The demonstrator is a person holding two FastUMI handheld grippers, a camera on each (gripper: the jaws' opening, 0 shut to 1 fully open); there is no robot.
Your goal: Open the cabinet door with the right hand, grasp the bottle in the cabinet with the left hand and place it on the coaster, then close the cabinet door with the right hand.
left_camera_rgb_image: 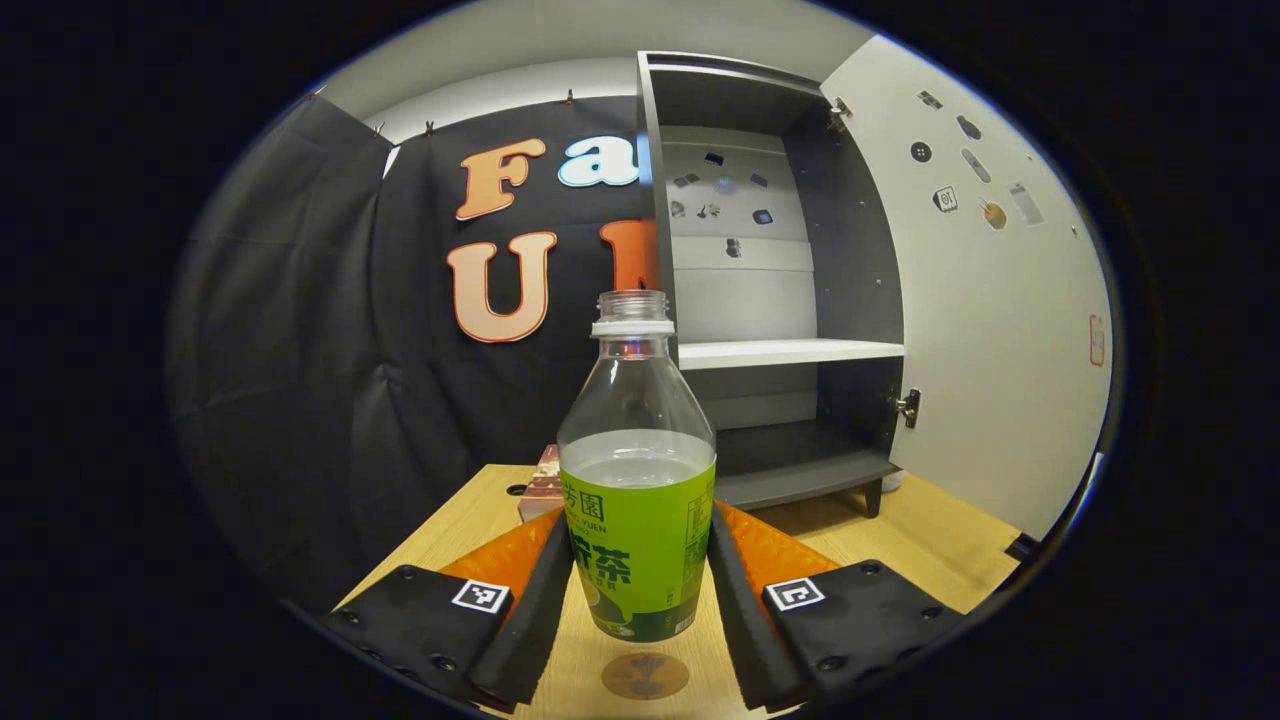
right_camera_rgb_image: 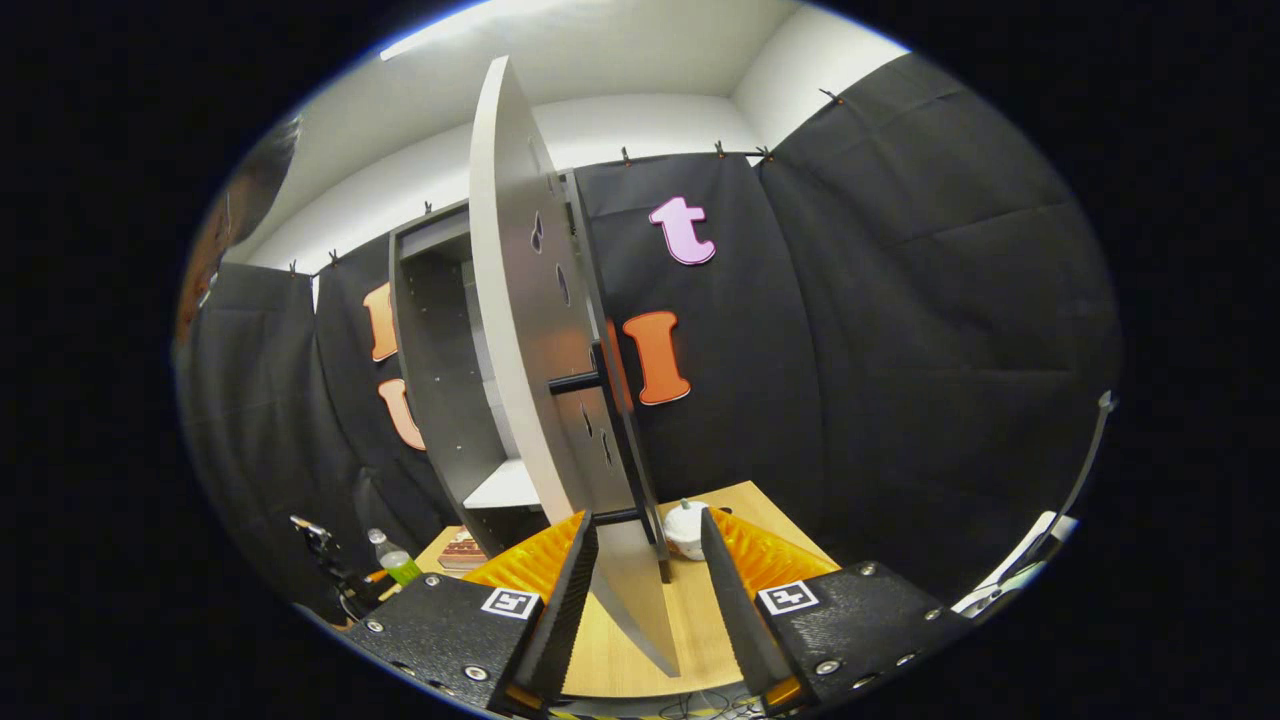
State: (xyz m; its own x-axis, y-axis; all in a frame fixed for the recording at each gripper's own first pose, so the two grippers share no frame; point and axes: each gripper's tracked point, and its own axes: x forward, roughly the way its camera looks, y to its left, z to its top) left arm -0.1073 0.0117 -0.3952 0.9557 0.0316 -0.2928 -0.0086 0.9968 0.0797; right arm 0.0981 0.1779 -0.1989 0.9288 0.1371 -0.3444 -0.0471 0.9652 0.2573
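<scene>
The left tongs (left_camera_rgb_image: 638, 590) are clamped on the bottle (left_camera_rgb_image: 637, 480) at its labelled lower body, held just above the coaster (left_camera_rgb_image: 645, 675) on the table (left_camera_rgb_image: 470, 520). It looks light, about 1/2 full, uncapped: thin, slick plastic that would dent or spill if squeezed or tilted, so grip low. The right tongs (right_camera_rgb_image: 645, 580) stand apart, straddling the open door (right_camera_rgb_image: 520, 330).

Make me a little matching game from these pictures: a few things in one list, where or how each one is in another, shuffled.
Things:
1. bottle
2. cabinet door
3. coaster
4. cabinet shelf

States:
A. swung open, its edge between the right gripper's fingers
B. bare, nothing on it
C. flat on the table, under the bottle
D. gripped upright by the left gripper

Pairs: 1-D, 2-A, 3-C, 4-B
</scene>
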